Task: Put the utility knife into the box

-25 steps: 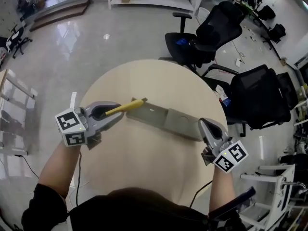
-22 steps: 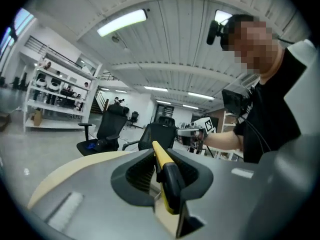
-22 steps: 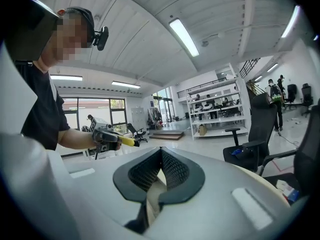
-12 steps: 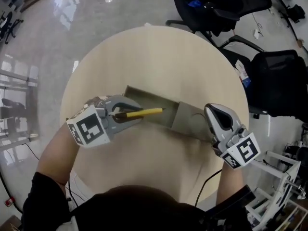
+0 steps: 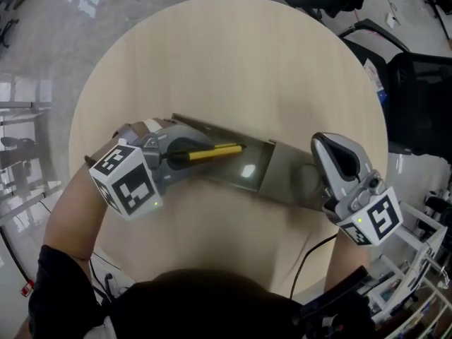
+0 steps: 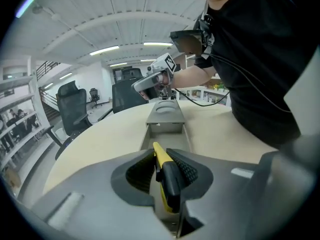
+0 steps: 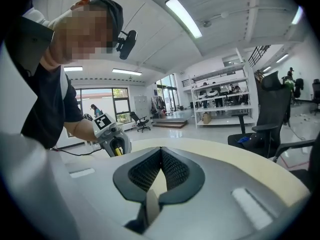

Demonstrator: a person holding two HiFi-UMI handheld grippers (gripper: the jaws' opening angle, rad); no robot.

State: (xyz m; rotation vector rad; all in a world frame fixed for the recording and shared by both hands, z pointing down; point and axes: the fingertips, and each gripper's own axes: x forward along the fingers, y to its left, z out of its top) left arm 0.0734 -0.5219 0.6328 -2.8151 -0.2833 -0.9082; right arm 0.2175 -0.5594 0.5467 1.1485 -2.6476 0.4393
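A long grey box (image 5: 265, 176) lies across the round table (image 5: 233, 62), with its open tray at the left and a closed part with a round recess at the right. My left gripper (image 5: 185, 154) is shut on the yellow utility knife (image 5: 213, 151) and holds it lengthwise over the open tray. In the left gripper view the knife (image 6: 161, 157) sticks out between the pads, pointing along the tray (image 6: 166, 134). My right gripper (image 5: 323, 144) is shut with nothing in it, by the box's right end; its jaws (image 7: 161, 151) meet at the tips.
Black office chairs (image 5: 417, 97) stand beyond the table's right and far edge. A person's arms and dark sleeves fill the near edge. White shelving (image 7: 220, 99) stands across the room. Bare tabletop lies beyond the box.
The left gripper has carried the knife to the right, from the box's left end to over the open tray. The right gripper has stayed at the box's right end.
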